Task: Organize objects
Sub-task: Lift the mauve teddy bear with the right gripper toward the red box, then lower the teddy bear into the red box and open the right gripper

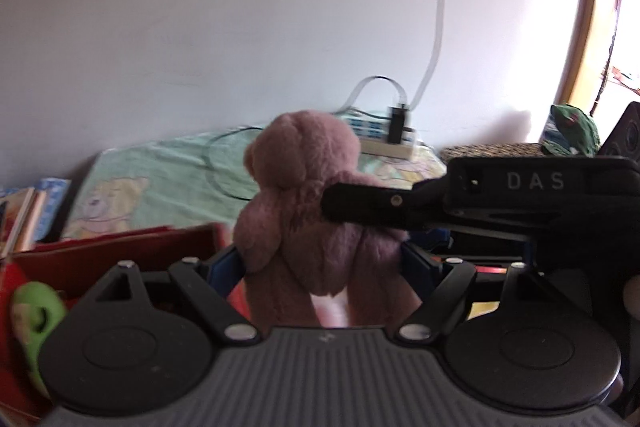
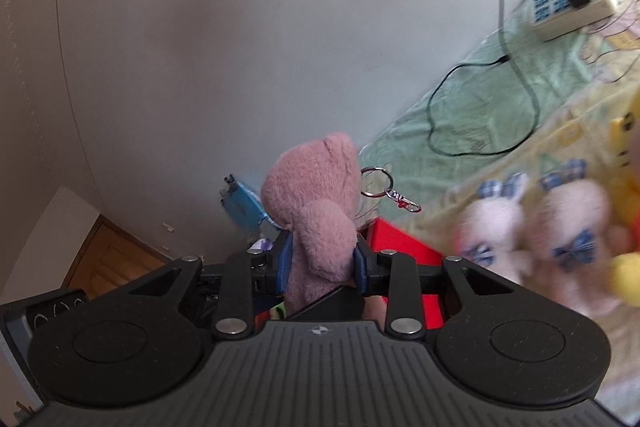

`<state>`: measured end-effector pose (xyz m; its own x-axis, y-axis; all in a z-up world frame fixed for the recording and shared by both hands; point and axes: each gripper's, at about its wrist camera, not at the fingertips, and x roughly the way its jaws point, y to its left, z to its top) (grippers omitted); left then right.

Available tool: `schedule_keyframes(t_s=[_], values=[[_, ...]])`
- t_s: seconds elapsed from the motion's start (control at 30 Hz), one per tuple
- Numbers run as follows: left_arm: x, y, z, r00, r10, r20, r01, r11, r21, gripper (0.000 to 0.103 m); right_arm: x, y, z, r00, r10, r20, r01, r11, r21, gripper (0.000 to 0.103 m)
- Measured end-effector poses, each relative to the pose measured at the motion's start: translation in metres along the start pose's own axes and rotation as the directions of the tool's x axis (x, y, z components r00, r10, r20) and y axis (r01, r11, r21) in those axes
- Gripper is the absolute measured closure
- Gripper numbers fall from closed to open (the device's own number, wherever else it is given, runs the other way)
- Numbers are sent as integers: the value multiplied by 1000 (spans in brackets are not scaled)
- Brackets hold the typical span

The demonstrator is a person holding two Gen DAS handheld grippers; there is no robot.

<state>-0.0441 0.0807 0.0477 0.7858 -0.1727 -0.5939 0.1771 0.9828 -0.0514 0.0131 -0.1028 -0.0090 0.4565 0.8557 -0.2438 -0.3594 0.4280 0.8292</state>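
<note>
You are clamping the pink teddy bear in both the left gripper and right gripper, each closed tight on it, above the red box.

Fuzzy pink plush teddy bear; matt black plastic hand-held gripper with blue pads; shiny metal keyring at two o'clock.
</note>
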Motion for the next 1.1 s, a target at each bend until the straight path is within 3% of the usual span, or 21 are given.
schedule_keyframes(t_s=[0.23, 0.5, 0.77, 1.1], values=[[-22, 75, -16, 999, 51, -17, -51, 998, -34, 23, 67, 32, -26, 998, 20, -57, -21, 1000, -14, 70], [-13, 146, -46, 989, 94, -111, -100, 994, -46, 23, 140, 38, -62, 989, -11, -145, 12, 1000, 8, 70], [2, 189, -71, 976, 101, -194, -114, 992, -56, 23, 183, 43, -91, 974, -92, -208, 94, 996, -1, 70], [12, 211, -83, 969, 102, -225, -118, 991, -59, 24, 214, 52, -104, 946, -210, -247, 200, 978, -64, 70]])
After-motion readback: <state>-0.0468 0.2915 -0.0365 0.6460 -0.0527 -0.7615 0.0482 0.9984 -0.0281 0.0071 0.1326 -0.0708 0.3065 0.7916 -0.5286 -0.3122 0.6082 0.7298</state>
